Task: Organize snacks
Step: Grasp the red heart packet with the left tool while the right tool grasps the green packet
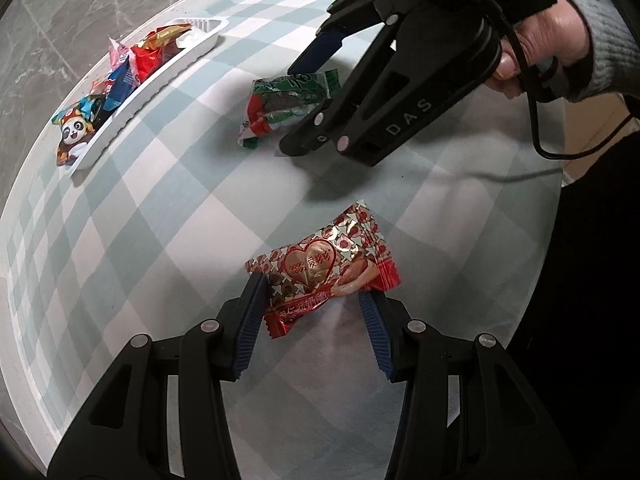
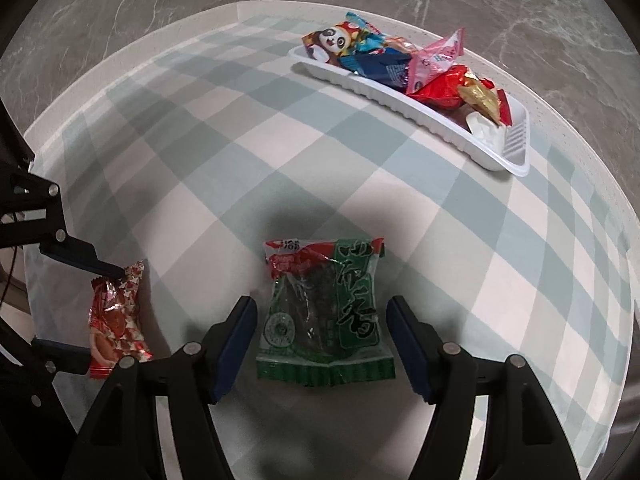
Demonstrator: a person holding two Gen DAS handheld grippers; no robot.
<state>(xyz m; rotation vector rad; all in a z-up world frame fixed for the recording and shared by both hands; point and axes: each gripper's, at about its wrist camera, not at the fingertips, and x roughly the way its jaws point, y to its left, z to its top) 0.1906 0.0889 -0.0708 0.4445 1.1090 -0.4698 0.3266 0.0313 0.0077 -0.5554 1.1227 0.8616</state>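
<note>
Left gripper (image 1: 312, 300) apart around one red packet (image 1: 324, 268); right gripper (image 2: 322, 320) opening around one green packet (image 2: 324, 316).

A red packet (image 1: 324, 270) printed with a gold heart and small white hearts lies flat on the checked surface (image 1: 168, 208), its crimped ends pointing away at a slant. Well apart from it lies a green packet (image 2: 324, 312) with a red band at its far end and a clear window showing something dark inside, also flat, with one crimped end nearest the right wrist camera. At the far edge of the surface a long white tray (image 2: 400, 98) holds a heap of snacks: a panda packet (image 2: 334, 42), a dark blue one (image 2: 380, 66), a pink one (image 2: 434, 60), a red one (image 2: 440, 92) and a gold-wrapped piece (image 2: 482, 100).
</note>
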